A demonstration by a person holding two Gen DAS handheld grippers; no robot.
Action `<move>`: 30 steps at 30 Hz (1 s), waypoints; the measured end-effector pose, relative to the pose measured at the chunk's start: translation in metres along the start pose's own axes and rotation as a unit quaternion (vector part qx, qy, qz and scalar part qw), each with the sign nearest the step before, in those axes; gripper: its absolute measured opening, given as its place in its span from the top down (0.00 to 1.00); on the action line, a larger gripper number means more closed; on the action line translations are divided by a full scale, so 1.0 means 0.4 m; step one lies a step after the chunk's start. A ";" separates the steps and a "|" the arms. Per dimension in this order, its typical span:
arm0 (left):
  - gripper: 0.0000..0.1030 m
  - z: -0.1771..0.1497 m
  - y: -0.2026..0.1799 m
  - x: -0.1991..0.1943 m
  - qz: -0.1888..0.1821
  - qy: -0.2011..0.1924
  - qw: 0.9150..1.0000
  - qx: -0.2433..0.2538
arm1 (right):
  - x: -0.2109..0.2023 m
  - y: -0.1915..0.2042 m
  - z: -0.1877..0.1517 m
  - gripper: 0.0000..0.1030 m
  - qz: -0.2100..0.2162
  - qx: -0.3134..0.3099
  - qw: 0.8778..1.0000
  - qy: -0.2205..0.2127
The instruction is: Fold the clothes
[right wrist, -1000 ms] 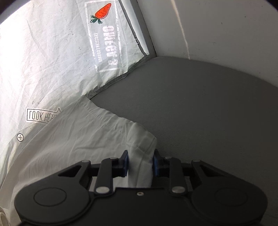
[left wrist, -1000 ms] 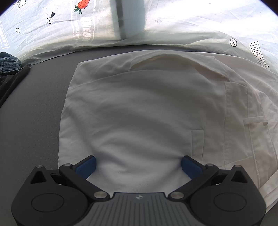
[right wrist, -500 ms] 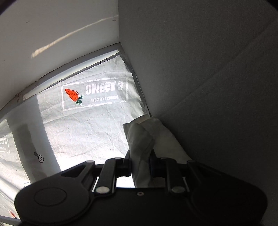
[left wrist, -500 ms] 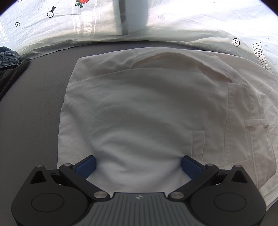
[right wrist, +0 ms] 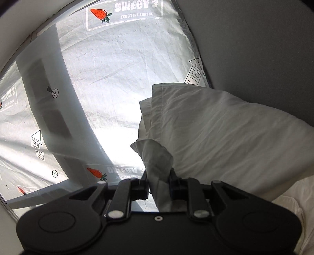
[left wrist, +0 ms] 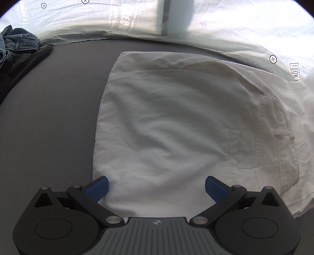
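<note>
Surroundings: denim jeans (left wrist: 17, 42) and a dark garment (left wrist: 21, 66) are piled at the far left of your left wrist view, well apart from the white trousers (left wrist: 176, 121).
Obstruction: in your right wrist view the lifted white cloth (right wrist: 225, 133) hides much of what is behind it.
Surface: grey mat (left wrist: 49, 121), with the trousers lying flat on it, waistband and pocket toward the right.
Room: thin printed sheet (right wrist: 121, 64) with orange carrot (right wrist: 99, 14) marks, letters seen reversed and light shining through it; a plain grey wall (right wrist: 265, 45) stands to the right.
Left gripper (left wrist: 156, 185): your jaws stand wide apart, holding nothing; the blue pads (left wrist: 97, 188) sit at the near edge of the trousers, and I cannot tell if they press on the cloth.
Right gripper (right wrist: 158, 185): your jaws are clenched on a bunched piece of the white cloth, which rises up in front of the camera, above the mat.
</note>
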State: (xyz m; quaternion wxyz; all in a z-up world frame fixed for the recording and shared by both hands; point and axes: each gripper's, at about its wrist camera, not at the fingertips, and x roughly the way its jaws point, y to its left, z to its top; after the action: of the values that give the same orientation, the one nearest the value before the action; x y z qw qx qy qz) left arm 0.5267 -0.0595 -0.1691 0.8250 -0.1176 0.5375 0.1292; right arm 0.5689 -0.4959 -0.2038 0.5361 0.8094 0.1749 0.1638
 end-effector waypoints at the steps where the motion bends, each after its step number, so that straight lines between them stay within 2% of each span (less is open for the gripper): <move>1: 0.00 -0.008 0.020 -0.006 -0.002 0.000 1.000 -0.004 | 0.009 -0.002 -0.024 0.81 -0.001 0.000 1.000 0.008; 6: 0.00 -0.029 0.124 -0.033 -0.005 -0.006 1.000 -0.018 | 0.070 -0.027 -0.174 0.81 -0.001 0.000 0.998 0.066; 11: 0.00 -0.028 0.225 -0.061 -0.011 -0.022 0.999 -0.023 | 0.118 -0.084 -0.334 0.81 -0.026 -0.011 0.991 0.127; 15: 0.00 -0.026 0.291 -0.065 -0.007 -0.028 1.000 -0.011 | 0.131 -0.166 -0.443 0.81 -0.077 -0.020 0.983 0.164; 18: 0.00 -0.023 0.341 -0.060 -0.007 -0.028 1.000 -0.005 | 0.137 -0.253 -0.515 0.81 -0.133 -0.044 0.972 0.189; 22: 0.00 -0.019 0.390 -0.042 -0.014 -0.023 1.000 0.002 | 0.133 -0.315 -0.575 0.81 -0.190 -0.093 0.953 0.216; 26: 0.00 -0.015 0.408 -0.024 -0.025 -0.018 0.999 0.012 | 0.125 -0.343 -0.595 0.80 -0.257 -0.144 0.933 0.206; 28: 0.00 -0.013 0.409 -0.021 -0.032 -0.019 0.999 0.016 | 0.125 -0.347 -0.593 0.80 -0.261 -0.144 0.934 0.196; 30: 0.00 -0.011 0.410 -0.024 -0.039 -0.023 0.999 0.017 | 0.119 -0.338 -0.599 0.74 -0.260 -0.146 0.936 0.188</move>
State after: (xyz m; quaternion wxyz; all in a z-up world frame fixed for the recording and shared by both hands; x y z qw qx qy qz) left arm 0.4633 0.0923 -0.1711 0.8436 -0.1212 0.5153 0.0903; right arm 0.4880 -0.2307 -0.2362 0.6293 0.6029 0.4511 0.1920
